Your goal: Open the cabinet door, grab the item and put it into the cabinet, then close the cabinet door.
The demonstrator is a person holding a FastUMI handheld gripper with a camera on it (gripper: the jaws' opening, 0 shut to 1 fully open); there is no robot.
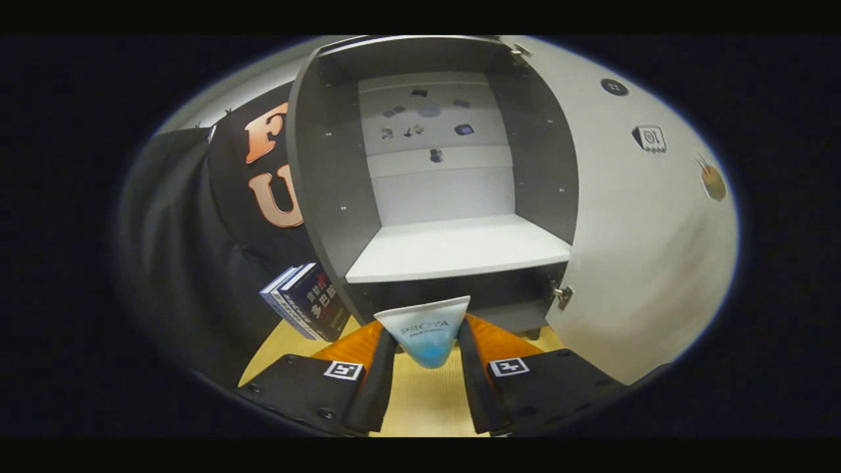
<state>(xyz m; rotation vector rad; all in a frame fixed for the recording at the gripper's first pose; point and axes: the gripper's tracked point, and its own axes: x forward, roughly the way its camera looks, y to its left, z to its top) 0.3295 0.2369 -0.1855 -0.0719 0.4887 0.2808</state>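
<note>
The dark cabinet (328, 164) stands straight ahead with its white door (637, 230) swung wide to the right. Inside it, a white shelf (453, 253) lies bare, and the pale back panel carries several small dark stickers. My gripper (427, 351) is shut on a white squeeze tube with a blue lower part (427, 332), both fingers pressing on its sides. The tube's flat crimped end points toward the cabinet, just below and in front of the shelf's front edge.
Two dark books (305, 302) lean against the cabinet's left outer wall on the yellow wooden table (420, 401). Black cloth hangs to the left. The door's hinge (562, 295) sticks out at the cabinet's lower right corner.
</note>
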